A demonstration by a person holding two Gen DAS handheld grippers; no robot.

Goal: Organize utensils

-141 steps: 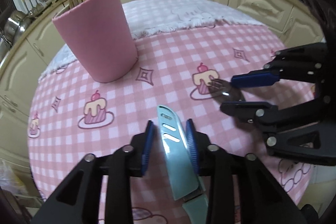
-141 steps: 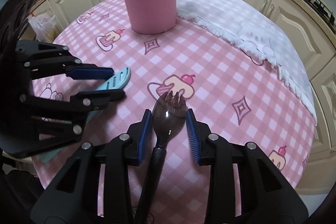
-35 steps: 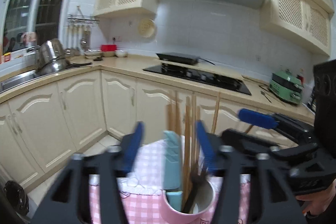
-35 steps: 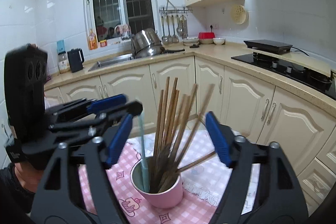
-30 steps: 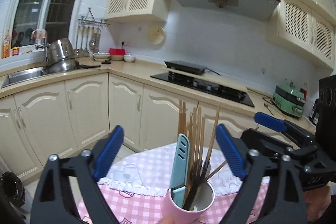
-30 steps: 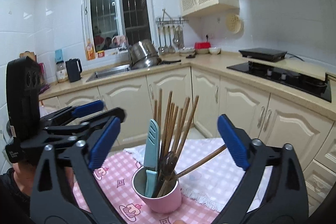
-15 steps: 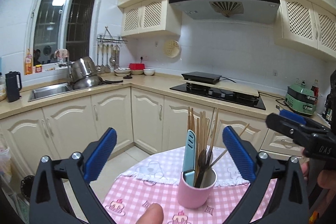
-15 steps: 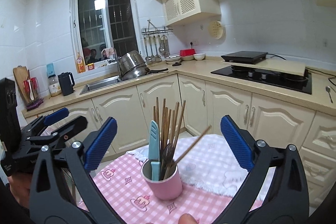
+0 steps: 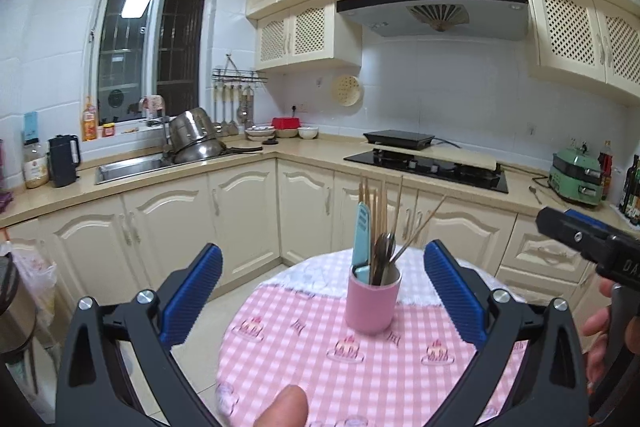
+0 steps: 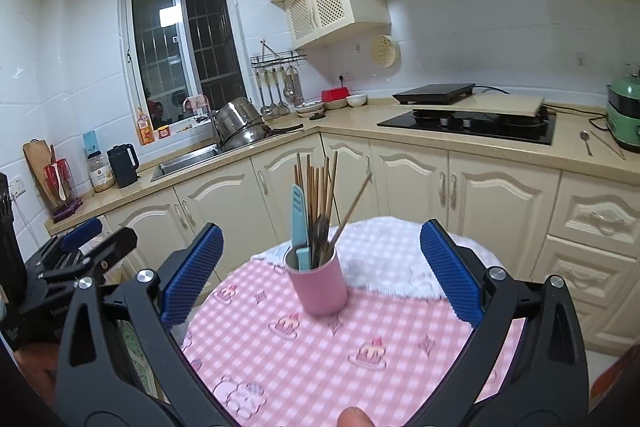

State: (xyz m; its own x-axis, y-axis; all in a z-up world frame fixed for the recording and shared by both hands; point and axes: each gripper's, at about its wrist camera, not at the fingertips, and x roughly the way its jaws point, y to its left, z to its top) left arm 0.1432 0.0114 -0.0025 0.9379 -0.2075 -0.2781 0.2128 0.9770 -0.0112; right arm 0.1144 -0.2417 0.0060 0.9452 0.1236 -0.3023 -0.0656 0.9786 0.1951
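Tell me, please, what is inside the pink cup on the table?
The pink cup holds wooden chopsticks, a light blue knife and a dark spork. Their lower ends are hidden by the cup wall.

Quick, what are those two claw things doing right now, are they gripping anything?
Left gripper: open wide, holding nothing.
Right gripper: open wide, holding nothing.

The kitchen is evenly lit from above. Straight lines are bowed by fisheye distortion, and corners are vignetted black. The pink cylindrical utensil cup [image 10: 318, 287] is slightly blurred.
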